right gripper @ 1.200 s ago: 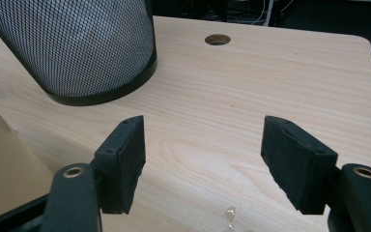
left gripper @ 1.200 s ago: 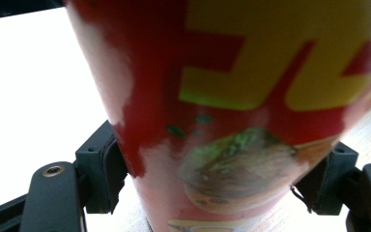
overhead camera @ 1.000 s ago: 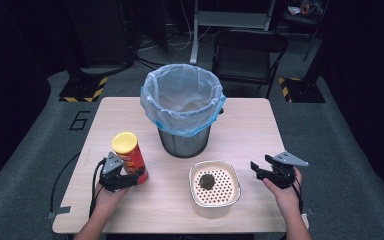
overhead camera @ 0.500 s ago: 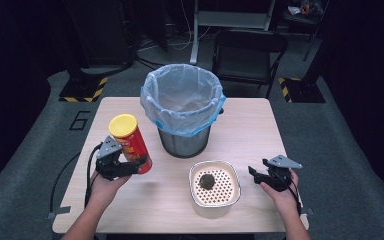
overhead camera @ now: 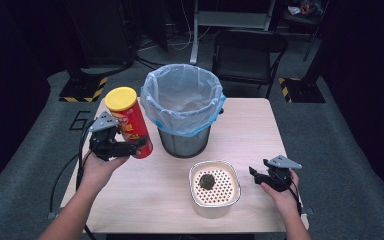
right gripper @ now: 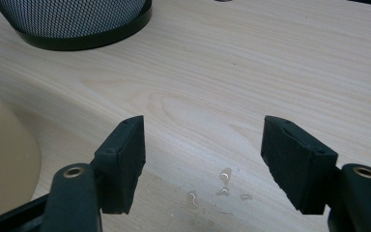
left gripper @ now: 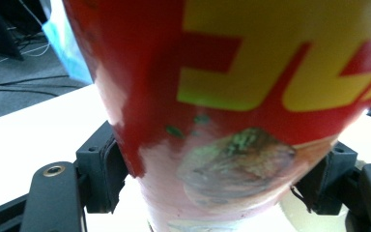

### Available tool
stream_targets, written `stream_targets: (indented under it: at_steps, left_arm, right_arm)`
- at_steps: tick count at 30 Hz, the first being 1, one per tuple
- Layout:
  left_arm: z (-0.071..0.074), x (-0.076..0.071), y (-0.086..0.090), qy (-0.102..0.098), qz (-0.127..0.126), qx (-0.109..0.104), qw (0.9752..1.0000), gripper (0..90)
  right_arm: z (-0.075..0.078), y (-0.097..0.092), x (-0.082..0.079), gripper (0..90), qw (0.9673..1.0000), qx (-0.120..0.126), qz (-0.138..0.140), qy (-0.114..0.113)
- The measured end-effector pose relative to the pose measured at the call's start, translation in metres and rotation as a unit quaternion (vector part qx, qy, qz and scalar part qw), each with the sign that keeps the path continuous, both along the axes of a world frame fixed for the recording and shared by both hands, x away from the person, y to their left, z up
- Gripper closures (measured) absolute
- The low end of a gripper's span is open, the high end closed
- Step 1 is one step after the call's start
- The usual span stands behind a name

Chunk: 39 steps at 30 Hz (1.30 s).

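Observation:
A red chip can point(overhead camera: 132, 126) with a yellow lid is lifted off the table and tilted, just left of the bin. My left gripper point(overhead camera: 130, 146) is shut on its lower part; in the left gripper view the can point(left gripper: 232, 96) fills the space between both black jaws. A mesh waste bin point(overhead camera: 184, 107) lined with a pale blue bag stands at the table's middle back. My right gripper point(overhead camera: 256, 173) rests low at the table's right front, open with nothing between its jaws point(right gripper: 203, 164).
A cream strainer bowl point(overhead camera: 214, 187) with a dark lump inside sits at the front, between my hands. Small water drops point(right gripper: 222, 186) lie on the wood under the right gripper. The bin's black base point(right gripper: 77, 24) is ahead of it. A black chair point(overhead camera: 250, 55) stands behind the table.
My left gripper has raised the chip can from the table and carried it up and back toward the bin. The right gripper has sunk slightly toward the table front.

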State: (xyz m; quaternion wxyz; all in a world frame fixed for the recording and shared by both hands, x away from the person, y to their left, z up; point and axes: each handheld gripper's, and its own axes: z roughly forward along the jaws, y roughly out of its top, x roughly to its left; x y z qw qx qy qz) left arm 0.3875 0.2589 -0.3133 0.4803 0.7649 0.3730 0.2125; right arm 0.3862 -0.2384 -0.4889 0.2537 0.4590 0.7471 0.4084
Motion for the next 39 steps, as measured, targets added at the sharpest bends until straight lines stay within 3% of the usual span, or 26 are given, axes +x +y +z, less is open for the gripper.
stream_targets:
  at_steps: [8, 19, 25, 31, 39]
  left_arm:
    - [0.037, 0.001, -0.012, -0.019, -0.016, 0.009, 0.9997, 24.3]
    - [0.089, 0.01, -0.028, -0.021, -0.048, 0.022, 0.9984, 24.3]
    - [0.114, 0.017, -0.037, -0.019, -0.053, 0.025, 0.9981, 24.3]
    - [0.128, 0.025, -0.049, -0.021, -0.057, 0.035, 0.9975, 24.3]
    - [0.134, 0.041, -0.076, -0.014, -0.062, 0.04, 0.9972, 24.3]
  right_arm:
    - [0.0, -0.001, 0.0, 32.1, 1.0, -0.002, 0.0, -0.002]
    - [-0.001, 0.0, 0.0, 32.1, 1.0, -0.002, -0.001, 0.002]
    - [-0.001, -0.001, 0.001, 32.1, 1.0, -0.002, 0.0, 0.001]
    - [-0.001, 0.0, 0.001, 32.1, 1.0, 0.001, -0.002, 0.002]
    - [-0.002, -0.001, 0.001, 32.1, 1.0, 0.0, 0.003, 0.003]
